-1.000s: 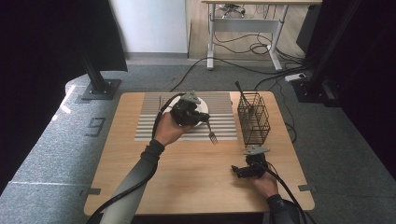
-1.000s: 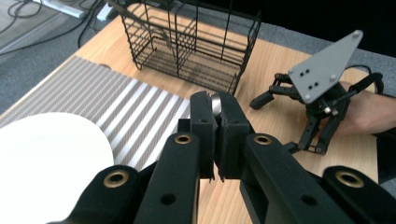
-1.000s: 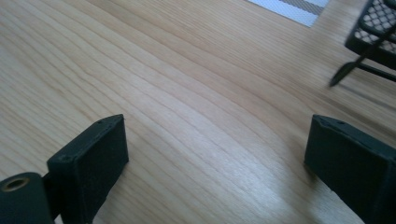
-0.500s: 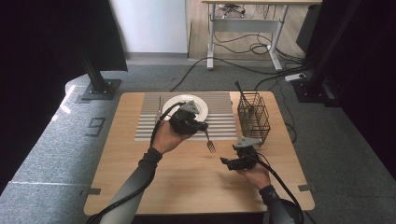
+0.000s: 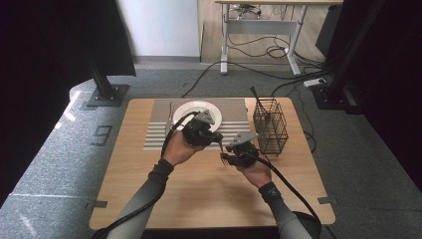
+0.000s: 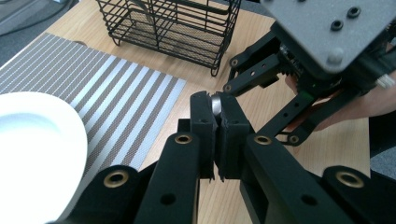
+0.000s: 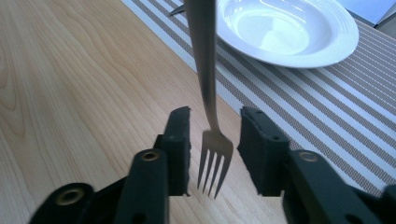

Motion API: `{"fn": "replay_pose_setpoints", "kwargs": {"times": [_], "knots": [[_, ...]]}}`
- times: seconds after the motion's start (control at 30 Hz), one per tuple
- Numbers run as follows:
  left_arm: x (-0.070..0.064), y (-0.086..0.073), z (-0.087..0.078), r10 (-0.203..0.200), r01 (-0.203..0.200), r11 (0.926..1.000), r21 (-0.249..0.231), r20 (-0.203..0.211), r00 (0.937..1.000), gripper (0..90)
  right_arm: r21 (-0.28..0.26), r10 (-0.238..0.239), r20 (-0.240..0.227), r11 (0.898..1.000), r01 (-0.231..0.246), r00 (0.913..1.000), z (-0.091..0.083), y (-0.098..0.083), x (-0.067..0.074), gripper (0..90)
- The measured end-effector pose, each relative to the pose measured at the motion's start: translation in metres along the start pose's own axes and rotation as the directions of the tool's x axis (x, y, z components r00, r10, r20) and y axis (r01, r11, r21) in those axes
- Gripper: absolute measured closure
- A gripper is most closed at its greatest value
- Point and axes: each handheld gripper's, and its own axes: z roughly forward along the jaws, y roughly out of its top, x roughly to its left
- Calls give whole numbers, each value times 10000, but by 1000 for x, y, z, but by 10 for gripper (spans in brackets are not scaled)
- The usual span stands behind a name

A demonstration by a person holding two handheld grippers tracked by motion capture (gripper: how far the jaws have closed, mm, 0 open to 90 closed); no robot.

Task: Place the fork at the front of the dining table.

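Left gripper [image 5: 201, 130]: fingers [image 6: 203, 122] pinching the fork's handle end, above mid-table.
Fork [image 7: 207, 84]: hanging tines down, clear of the table [image 5: 149, 179].
Right gripper [image 7: 214, 140]: fingers either side of the tines, just been closing, not touching.
Plate [image 5: 191, 110]: on striped mat [image 5: 155, 134], far edge.
Wire basket [image 5: 271, 127]: far right.

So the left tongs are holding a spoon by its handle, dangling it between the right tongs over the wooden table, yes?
Not a spoon: it is a fork. The right gripper view shows its tines hanging between the right tongs, whose jaws have just been closing without touching it. The left tongs do grip its handle.
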Motion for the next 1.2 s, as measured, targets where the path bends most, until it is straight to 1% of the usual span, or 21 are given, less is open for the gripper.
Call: {"fn": "replay_pose_setpoints", "kwargs": {"times": [0.1,0.2,0.3,0.33,0.4,0.43,0.47,0.5,0.57,0.6,0.63,0.7,0.73,0.83,0.93,1.07,1.13,1.2], "knots": [[-1,1,1,-33,33,10000,-42,-6,10000,867,213,-70,172,9998,66,9998,4,5,3,711],[-1,2,2,-83,83,9999,-128,-10,10000,868,173,-132,249,9998,128,9996,7,7,6,811],[-2,3,3,-131,129,9996,-237,-90,9999,867,150,-215,312,9997,210,9993,9,8,9,830],[-3,4,4,-81,77,9997,-251,-140,9999,867,66,-184,363,9998,182,9992,10,8,12,834],[-5,4,6,-26,17,9992,-394,-221,9998,866,36,-133,369,9999,132,9992,11,8,12,835],[-5,3,5,83,-93,9990,-444,-248,9997,862,21,-79,429,10000,78,9991,11,8,12,836],[-5,2,5,110,-123,9981,-606,-214,9997,856,6,-2,440,10000,2,9990,10,8,11,837],[-5,0,4,90,-106,9966,-813,-206,9997,810,-58,73,443,10000,-70,9990,10,8,11,838],[-5,-3,2,33,-79,9938,-1107,-418,9991,701,-126,196,390,9997,-192,9990,9,8,8,839],[-5,-5,0,41,-89,9926,-1210,-396,9992,667,-172,227,384,9996,-221,9990,8,8,7,839],[-5,-8,-1,37,-86,9914,-1306,-380,9993,613,-214,273,417,9994,-264,9988,8,8,5,839],[-6,-14,-2,31,-87,9902,-1396,-404,9992,508,-199,277,461,9994,-269,9986,6,8,2,839],[-6,-17,-3,45,-110,9899,-1410,-463,9989,473,-202,296,505,9994,-286,9983,6,8,2,839],[-7,-27,-4,-71,-10,9889,-1487,-534,9985,369,-110,340,555,9994,-335,9979,5,7,-2,839],[-9,-39,-5,-257,141,9869,-1609,-698,9972,283,-56,402,624,9992,-399,9972,4,7,-5,838],[-13,-57,-5,-578,440,9838,-1736,-753,9955,157,-106,448,727,9990,-441,9964,2,8,-9,839],[-15,-68,-3,-765,641,9825,-1748,-653,9949,140,-125,554,741,9984,-546,9957,0,9,-12,839],[-17,-81,-1,-924,819,9832,-1629,-580,9940,129,-146,660,789,9978,-650,9947,-1,10,-16,838]]}}
